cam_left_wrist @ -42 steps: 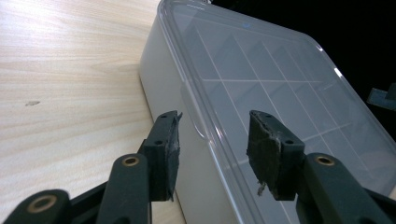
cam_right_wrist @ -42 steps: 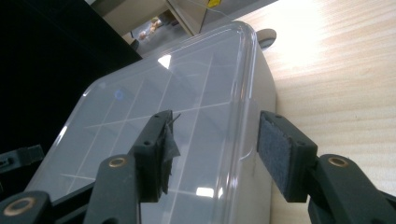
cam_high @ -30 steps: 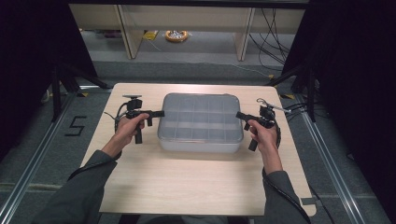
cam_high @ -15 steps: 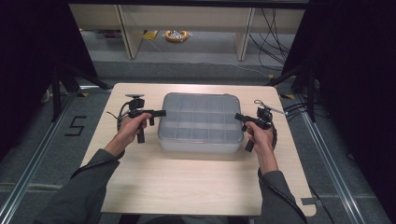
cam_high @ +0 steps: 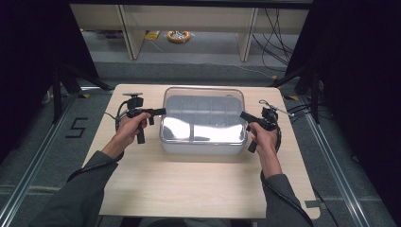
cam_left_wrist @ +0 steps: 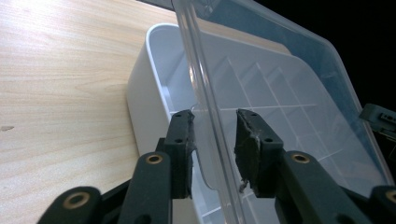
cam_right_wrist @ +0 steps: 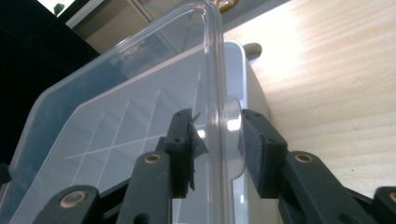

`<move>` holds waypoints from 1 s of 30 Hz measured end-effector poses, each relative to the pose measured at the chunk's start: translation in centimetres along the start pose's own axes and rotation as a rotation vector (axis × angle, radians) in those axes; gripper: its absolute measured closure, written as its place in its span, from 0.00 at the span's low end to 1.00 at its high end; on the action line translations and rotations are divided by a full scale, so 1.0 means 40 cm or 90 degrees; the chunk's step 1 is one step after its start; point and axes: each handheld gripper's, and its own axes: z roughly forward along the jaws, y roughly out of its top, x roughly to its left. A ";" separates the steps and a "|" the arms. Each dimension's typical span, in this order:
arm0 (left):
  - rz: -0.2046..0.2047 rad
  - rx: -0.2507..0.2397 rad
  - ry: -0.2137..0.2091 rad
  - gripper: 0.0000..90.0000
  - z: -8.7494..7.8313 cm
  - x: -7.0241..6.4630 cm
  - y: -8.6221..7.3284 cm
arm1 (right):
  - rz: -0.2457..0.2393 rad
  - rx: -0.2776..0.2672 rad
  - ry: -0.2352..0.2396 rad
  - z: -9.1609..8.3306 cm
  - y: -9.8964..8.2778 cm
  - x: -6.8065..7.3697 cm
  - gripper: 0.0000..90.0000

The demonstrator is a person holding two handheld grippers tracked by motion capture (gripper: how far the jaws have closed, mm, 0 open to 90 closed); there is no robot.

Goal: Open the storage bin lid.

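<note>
The lid [cam_left_wrist: 280, 88] is clear, glossy plastic — smooth and catching glare. The box [cam_left_wrist: 140, 98] beneath looks like matt white plastic. The table [cam_high: 189, 184] is pale wood-grain, smooth — the pads [cam_right_wrist: 254, 149] look rough and worn.

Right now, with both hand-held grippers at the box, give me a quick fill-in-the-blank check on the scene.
1. Each hand-held gripper has the edge of the clear ____ between its jaws.
2. The lid covers a white box whose inside is split into ____.
3. The left hand-held gripper is at the box's left end, and the right hand-held gripper is at its ____ end.
4. The box stands on a light ____ table.

Missing words: lid; compartments; right; wooden
</note>
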 end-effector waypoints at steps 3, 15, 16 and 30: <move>0.001 -0.004 -0.004 0.75 -0.007 -0.004 0.001 | -0.009 -0.004 0.007 -0.010 0.007 0.008 0.74; 0.006 -0.033 -0.015 0.79 -0.050 -0.035 0.004 | -0.023 -0.023 0.022 -0.043 0.019 0.029 0.73; 0.006 -0.038 -0.016 0.79 -0.056 -0.039 0.004 | -0.017 -0.024 0.022 -0.049 0.019 0.033 0.73; 0.014 -0.057 -0.052 0.77 -0.128 -0.079 -0.029 | -0.027 -0.041 0.043 -0.120 0.006 0.056 0.74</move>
